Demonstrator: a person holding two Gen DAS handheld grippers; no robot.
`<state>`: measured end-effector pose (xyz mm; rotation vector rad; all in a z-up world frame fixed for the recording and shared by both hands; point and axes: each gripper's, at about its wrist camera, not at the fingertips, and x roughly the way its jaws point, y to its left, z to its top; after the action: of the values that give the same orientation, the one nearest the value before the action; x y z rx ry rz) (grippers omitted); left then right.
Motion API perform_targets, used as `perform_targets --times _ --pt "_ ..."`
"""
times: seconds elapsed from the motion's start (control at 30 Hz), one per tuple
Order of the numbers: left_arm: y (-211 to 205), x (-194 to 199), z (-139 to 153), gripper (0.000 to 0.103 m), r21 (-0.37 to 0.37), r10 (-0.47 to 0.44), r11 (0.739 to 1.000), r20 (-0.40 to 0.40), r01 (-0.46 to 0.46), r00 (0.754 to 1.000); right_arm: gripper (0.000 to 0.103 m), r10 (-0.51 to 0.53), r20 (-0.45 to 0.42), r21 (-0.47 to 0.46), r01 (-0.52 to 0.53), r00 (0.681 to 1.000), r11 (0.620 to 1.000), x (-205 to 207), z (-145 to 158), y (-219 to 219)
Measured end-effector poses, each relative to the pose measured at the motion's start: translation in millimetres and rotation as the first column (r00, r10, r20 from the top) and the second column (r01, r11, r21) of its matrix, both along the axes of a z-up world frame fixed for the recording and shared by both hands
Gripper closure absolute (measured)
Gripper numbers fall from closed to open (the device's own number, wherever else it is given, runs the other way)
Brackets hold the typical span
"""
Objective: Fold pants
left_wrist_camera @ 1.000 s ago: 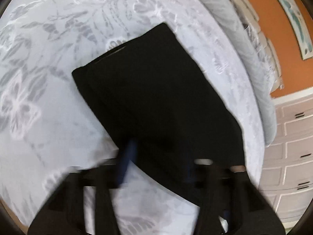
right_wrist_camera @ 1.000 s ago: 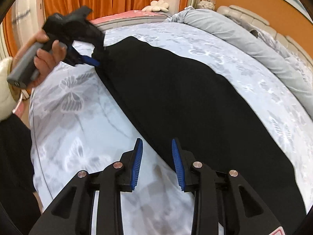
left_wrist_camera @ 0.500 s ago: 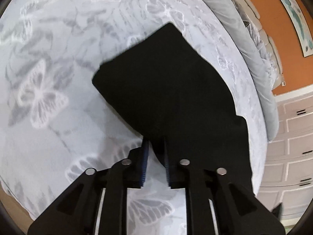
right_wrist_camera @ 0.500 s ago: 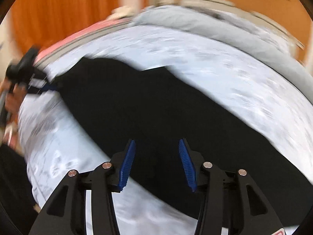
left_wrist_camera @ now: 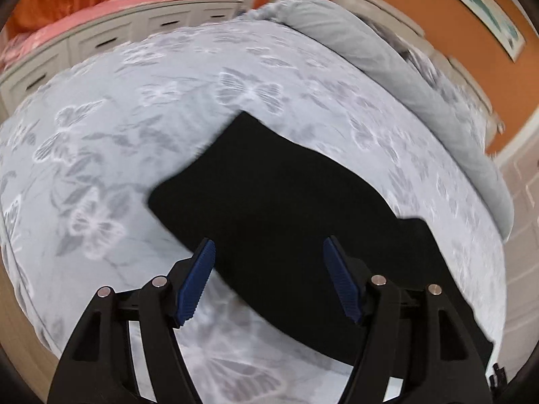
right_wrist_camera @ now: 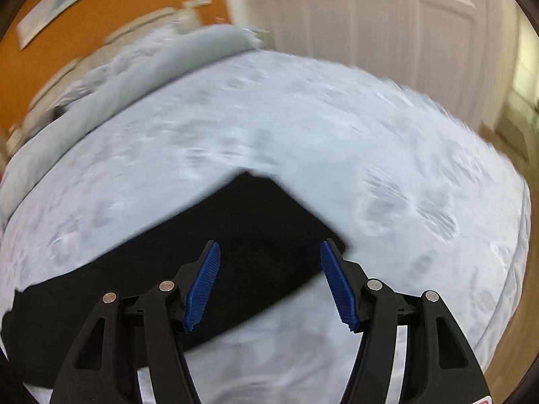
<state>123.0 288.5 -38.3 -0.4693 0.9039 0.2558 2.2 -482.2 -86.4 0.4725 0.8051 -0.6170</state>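
Fingers of the left hand-held gripper [left_wrist_camera: 267, 281] stand wide apart with nothing between them, and their ribbed blue pads [left_wrist_camera: 196, 288] hang above the near edge of the black pants [left_wrist_camera: 279, 208]. The pants lie flat on the bed [left_wrist_camera: 141, 107] as a dark matte band, folded over, and run from a blunt squared end in the middle of the bed toward its near right edge. On the right side a second layer sticks out from under the top one like a step.

The right hand-held gripper [right_wrist_camera: 269, 282] is also spread open and empty above the pants [right_wrist_camera: 235, 245]. In this view the cloth ends in a sharp corner just beyond the fingertips, but the picture is blurred.

The bed cover is pale grey with a soft print of butterflies and leaves. At the far edge lies a long rolled grey quilt [left_wrist_camera: 387, 57].
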Motion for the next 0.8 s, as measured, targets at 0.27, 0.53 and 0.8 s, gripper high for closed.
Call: perform_targets --times 0.27,0.53,0.8 --pt "-77 26 -8 0.018 0.102 -0.083 0.991 -0.011 0.084 0.996 0.052 0.134 -0.077 -0.045 -0.138 0.988 0.989 24 -30 -6" --pt "-114 44 -22 0.018 0.204 -0.149 0.966 -0.051 0.157 0.987 0.093 0.132 0.018 -0.066 -0.13 0.991 0.989 5 0 -21" --pt "-108 46 -31 0.018 0.147 -0.158 0.975 -0.079 0.169 0.984 0.033 0.115 0.064 -0.097 -0.109 0.991 0.989 -4 -4 -23"
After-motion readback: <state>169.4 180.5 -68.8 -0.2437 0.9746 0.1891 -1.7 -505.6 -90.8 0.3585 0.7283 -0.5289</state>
